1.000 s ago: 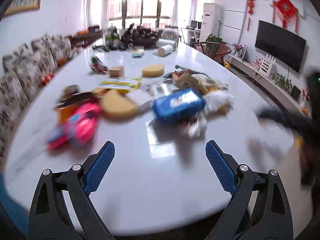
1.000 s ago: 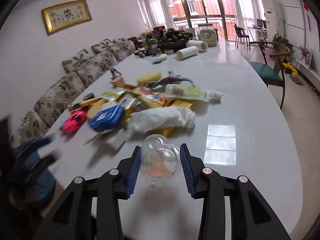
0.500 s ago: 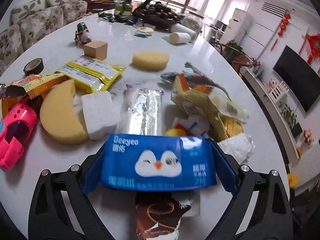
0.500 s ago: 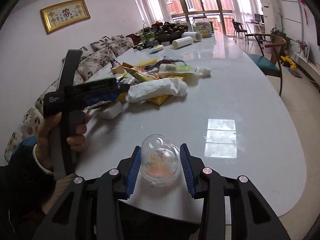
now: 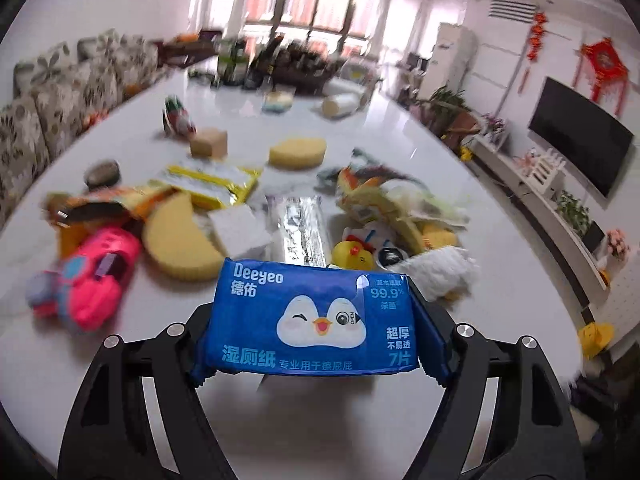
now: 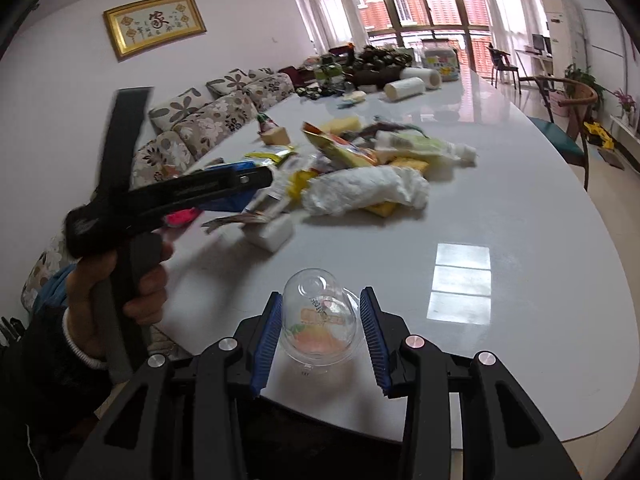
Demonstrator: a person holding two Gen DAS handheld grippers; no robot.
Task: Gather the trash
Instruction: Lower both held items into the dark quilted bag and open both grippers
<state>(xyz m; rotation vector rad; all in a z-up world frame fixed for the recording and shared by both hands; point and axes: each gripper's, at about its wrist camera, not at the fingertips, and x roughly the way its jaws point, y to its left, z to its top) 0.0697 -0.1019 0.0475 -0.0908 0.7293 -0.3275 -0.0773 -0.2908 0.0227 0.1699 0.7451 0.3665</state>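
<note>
Clamping one wipes pack (image 5: 314,318), left gripper (image 5: 316,328); right gripper (image 6: 320,330) clamping one clear cup (image 6: 319,320).

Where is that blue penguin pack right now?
The blue wipes pack is clamped in the left gripper, lifted above the white table, just nearer than the trash pile.

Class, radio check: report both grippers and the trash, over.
Left gripper shut on wipes pack. Right gripper shut on clear cup. Trash pile on table; nothing blocking.

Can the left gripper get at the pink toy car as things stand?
Probably not: the left gripper is shut on the blue wipes pack, so its fingers are full, though the pink toy car lies unobstructed.
</note>
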